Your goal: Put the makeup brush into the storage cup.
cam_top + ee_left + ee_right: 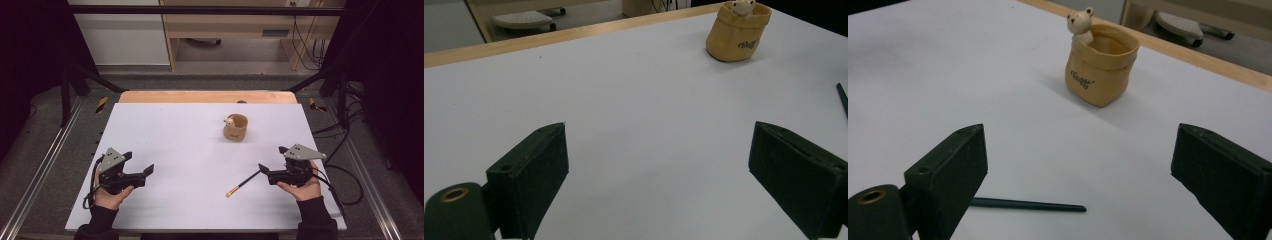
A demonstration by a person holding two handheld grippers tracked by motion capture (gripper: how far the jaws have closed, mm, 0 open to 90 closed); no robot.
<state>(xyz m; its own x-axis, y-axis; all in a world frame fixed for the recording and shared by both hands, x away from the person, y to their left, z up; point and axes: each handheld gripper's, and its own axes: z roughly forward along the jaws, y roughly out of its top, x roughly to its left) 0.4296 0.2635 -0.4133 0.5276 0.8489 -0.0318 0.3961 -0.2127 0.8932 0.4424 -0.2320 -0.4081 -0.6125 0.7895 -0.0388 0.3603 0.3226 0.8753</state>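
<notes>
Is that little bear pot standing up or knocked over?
Upright. The pot sits on its base on the table, mouth facing up, the bear at its rim.

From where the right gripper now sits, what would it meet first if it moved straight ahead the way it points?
Probably the dark pencil, lying low between the open jaws of the right gripper; if it passes above it, the tan pouch-shaped pot comes next. Depth is uncertain.

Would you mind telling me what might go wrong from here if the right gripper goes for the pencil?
1. The pencil is thin and lies flat on the white tabletop; the right gripper, with its jaws wide open, may scrape the surface or roll it away instead of pinching it.
2. The bear-topped pen holder looks small and light, so a tilted pencil might catch its rim and tip it.
3. The left gripper is open and apart from the holder, so nothing steadies it.
</notes>
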